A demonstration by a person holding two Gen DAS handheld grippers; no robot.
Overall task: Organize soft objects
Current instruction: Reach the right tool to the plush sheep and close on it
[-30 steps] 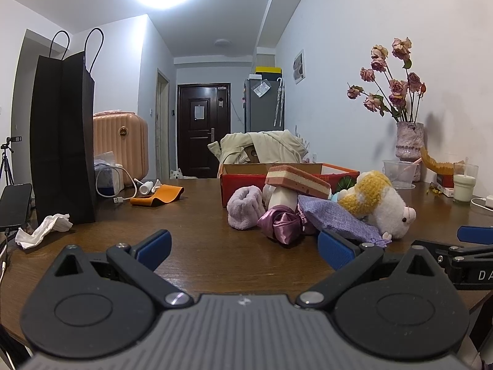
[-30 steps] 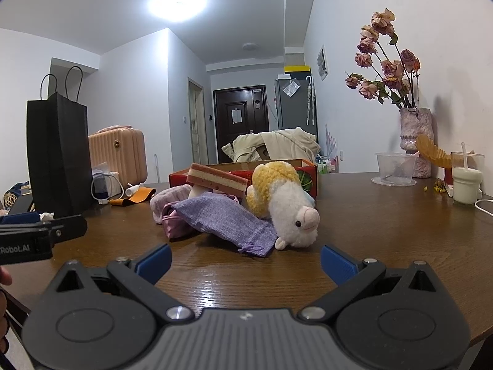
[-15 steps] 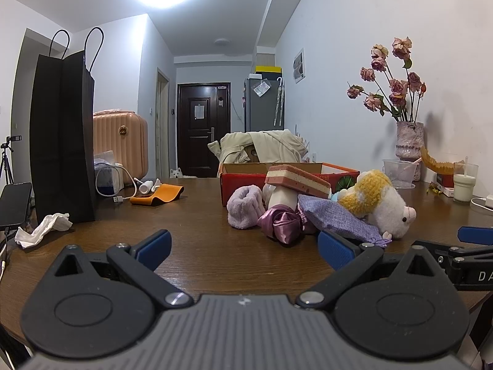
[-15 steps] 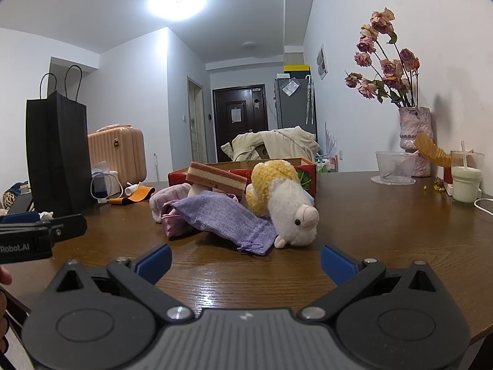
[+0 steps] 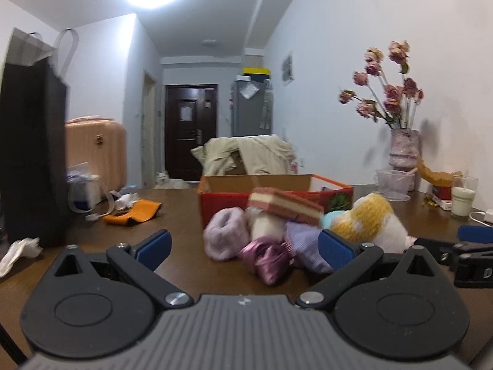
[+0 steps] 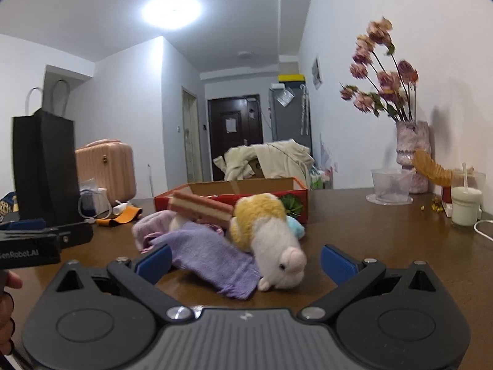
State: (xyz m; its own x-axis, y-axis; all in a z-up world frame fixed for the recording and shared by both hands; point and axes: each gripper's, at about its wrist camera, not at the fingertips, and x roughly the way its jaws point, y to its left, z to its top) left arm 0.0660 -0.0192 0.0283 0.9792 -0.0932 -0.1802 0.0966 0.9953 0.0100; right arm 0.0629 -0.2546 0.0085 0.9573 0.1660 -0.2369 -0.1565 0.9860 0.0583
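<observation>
A heap of soft things lies on the brown table in front of a red cardboard box. It holds a fluffy lilac roll, a shiny purple satin bundle, a lavender knit pouch, a pink-and-cream sponge cake toy and a white-and-yellow plush animal. My left gripper is open, its fingers framing the lilac roll and satin bundle just ahead. My right gripper is open around the pouch and the plush's head.
A tall black paper bag stands at the left, with crumpled tissue and an orange pouch near it. At the right are a vase of dried flowers, a clear plastic bowl and a milky drink cup. A peach suitcase stands behind.
Both grippers have moved forward toward the heap, so the soft things look larger and nearer. The view is motion-blurred. Both stay open.
</observation>
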